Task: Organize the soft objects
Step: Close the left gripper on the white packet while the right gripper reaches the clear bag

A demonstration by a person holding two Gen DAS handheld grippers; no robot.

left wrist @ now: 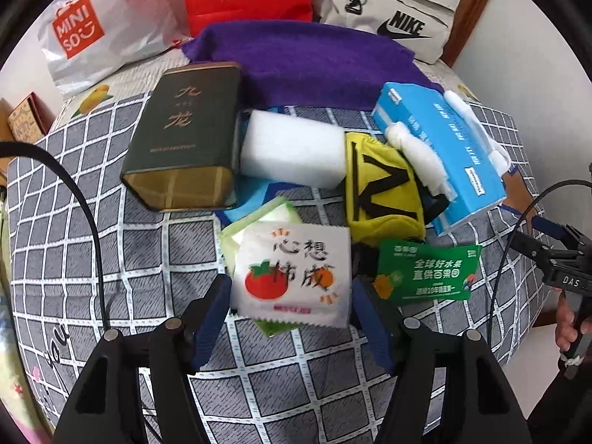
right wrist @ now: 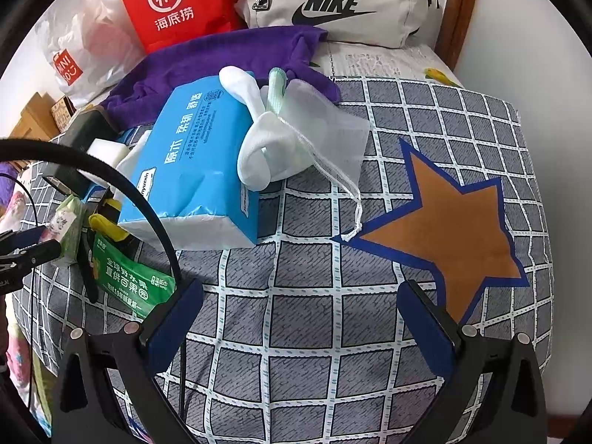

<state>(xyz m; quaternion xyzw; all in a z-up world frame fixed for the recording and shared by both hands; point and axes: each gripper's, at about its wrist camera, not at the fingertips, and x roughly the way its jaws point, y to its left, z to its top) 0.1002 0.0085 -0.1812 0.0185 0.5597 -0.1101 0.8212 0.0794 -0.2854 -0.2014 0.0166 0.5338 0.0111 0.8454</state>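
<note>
Left claw straddles the white square tissue sachet with tomato print (left wrist: 292, 273); grasp step in hand, not yet clamped.

My left gripper (left wrist: 292, 296) stands released, pads beside the sachet's 2 edges, apparently not pressing. My right gripper (right wrist: 299, 318) hangs open over bare grey checked bedding (right wrist: 296, 333). Next move, I judge: close gently, lift clear of the green wet-wipe packet (left wrist: 429, 273) just beside. Legible: "NIKE" on beige pouch (left wrist: 392, 11), "MINISO" on white plastic bag (left wrist: 92, 33).

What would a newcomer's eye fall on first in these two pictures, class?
Probably the orange star printed on the checked bedcover, right of the clutter. Next, the bright blue tissue pack with white socks draped over it, and the red bag standing at the back.
</note>
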